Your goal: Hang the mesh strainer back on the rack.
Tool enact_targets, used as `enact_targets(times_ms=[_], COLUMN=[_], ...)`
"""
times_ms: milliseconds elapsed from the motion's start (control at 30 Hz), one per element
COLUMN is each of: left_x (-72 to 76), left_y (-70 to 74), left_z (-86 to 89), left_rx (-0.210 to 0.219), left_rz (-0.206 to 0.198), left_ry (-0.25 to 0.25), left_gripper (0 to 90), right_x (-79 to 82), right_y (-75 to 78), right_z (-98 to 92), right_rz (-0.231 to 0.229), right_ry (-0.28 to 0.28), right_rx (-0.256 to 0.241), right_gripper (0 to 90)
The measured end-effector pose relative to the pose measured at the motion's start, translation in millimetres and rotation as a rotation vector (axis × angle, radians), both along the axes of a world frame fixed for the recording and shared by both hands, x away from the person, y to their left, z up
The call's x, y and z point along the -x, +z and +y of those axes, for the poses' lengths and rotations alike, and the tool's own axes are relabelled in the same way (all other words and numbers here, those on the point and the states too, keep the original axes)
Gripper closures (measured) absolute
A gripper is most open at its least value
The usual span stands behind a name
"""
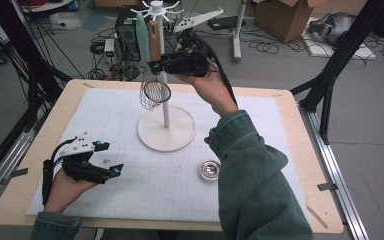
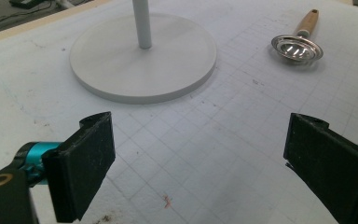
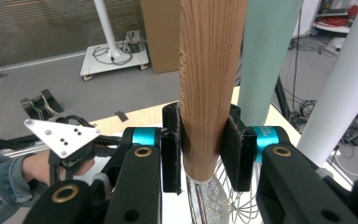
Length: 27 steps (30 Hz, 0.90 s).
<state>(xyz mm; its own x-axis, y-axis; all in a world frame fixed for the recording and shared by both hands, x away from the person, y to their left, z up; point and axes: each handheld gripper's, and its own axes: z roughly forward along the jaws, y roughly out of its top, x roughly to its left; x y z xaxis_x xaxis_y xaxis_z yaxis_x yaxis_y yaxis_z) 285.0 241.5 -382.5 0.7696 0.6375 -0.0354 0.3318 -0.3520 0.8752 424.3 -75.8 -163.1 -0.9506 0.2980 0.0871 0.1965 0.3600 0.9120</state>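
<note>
A wire whisk with a light wooden handle (image 1: 153, 42) is held upright at the white hanging stand (image 1: 166, 115), its handle gripped by the right gripper (image 1: 156, 65), whose jaws are pressed against the two sides of the wood just above the wire head. In the right gripper view the handle (image 3: 209, 79) is seen clamped between the black pads (image 3: 235, 144), with a pale green utensil (image 3: 265, 56) hanging just behind it and the stand's white pole at the right. The whisk's wire cage (image 1: 155, 94) hangs beside the pole, above the round base.

The left gripper (image 1: 105, 157) is held low over the white gridded mat (image 1: 130, 195) at the near left, well apart from the stand; its jaws are spread wide with nothing between them. A small metal strainer with a wooden handle (image 2: 298, 46) lies on the mat to the right of the base.
</note>
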Motion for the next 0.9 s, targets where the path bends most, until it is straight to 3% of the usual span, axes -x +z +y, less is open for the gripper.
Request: enact_targets(times_ms=[367, 700, 900], left_x=[-1.1, -1.0, -0.6], left_y=[1.6, 1.6, 1.3], left_z=[4.3, 6.3, 4.9], left_rx=[0.004, 0.008, 0.014], left_rz=[-0.002, -0.003, -0.003], left_ry=[0.002, 0.004, -0.007], left_gripper=[9.3, 9.3, 9.3], right_x=[-8.8, -16.5, -17.1], right_y=[3.1, -3.8, -8.3], right_z=[7.5, 7.0, 0.8], right_rz=[0.018, 0.03, 0.03], right_ry=[-0.031, -0.064, -0.067], right_rx=[0.024, 0.03, -0.002], right_gripper=[71.5, 70.9, 70.1])
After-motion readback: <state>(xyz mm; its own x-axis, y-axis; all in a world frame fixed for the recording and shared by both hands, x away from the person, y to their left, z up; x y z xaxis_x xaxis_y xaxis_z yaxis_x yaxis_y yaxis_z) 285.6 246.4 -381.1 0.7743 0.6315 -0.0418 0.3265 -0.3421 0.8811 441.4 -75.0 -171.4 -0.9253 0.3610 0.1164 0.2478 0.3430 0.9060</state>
